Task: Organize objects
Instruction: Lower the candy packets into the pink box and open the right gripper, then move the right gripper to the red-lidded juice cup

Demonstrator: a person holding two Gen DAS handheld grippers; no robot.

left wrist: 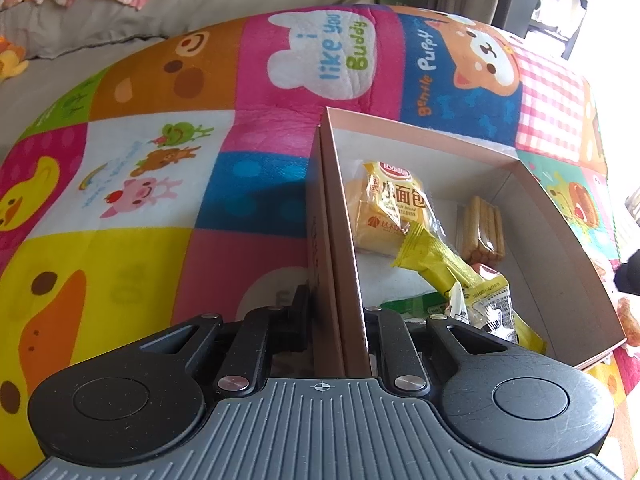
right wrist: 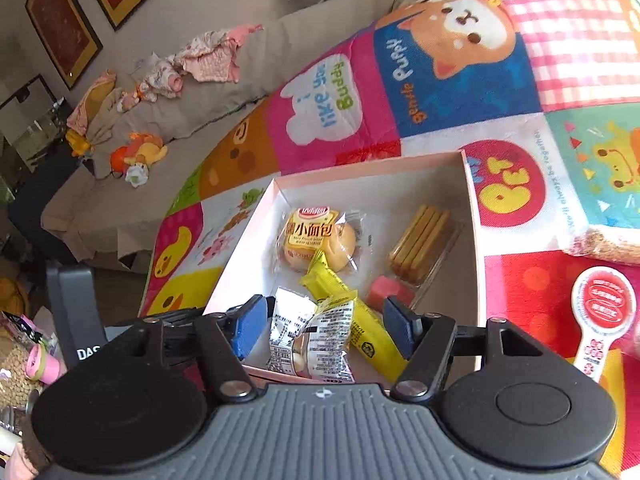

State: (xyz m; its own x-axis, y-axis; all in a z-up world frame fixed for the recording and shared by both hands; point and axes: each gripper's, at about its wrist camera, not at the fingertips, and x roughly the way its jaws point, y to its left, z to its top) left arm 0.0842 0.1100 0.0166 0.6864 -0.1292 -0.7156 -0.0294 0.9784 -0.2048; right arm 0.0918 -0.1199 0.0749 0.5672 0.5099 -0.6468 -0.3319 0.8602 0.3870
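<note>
A shallow pink box [left wrist: 532, 216] with a white inside lies on the cartoon play mat [left wrist: 132, 184]. My left gripper [left wrist: 338, 314] is shut on the box's left wall [left wrist: 340, 216], one finger outside and one inside. In the box lie a small bread packet [right wrist: 316, 236], a yellow wrapper bar [right wrist: 360, 320], a pack of biscuit sticks [right wrist: 420, 240], a pink block [right wrist: 388, 292] and a clear printed snack packet [right wrist: 316, 340]. My right gripper [right wrist: 324, 328] hangs open over the box's near end. The printed packet lies between its blue pads [right wrist: 248, 328], which stand apart from it.
A red-and-white spoon-shaped packet [right wrist: 602, 316] and a brown crumbly snack [right wrist: 608, 246] lie on the mat right of the box. A beige sofa [right wrist: 208, 92] with clothes and plush toys runs behind the mat. Clutter with a pink cup [right wrist: 42, 364] sits at the lower left.
</note>
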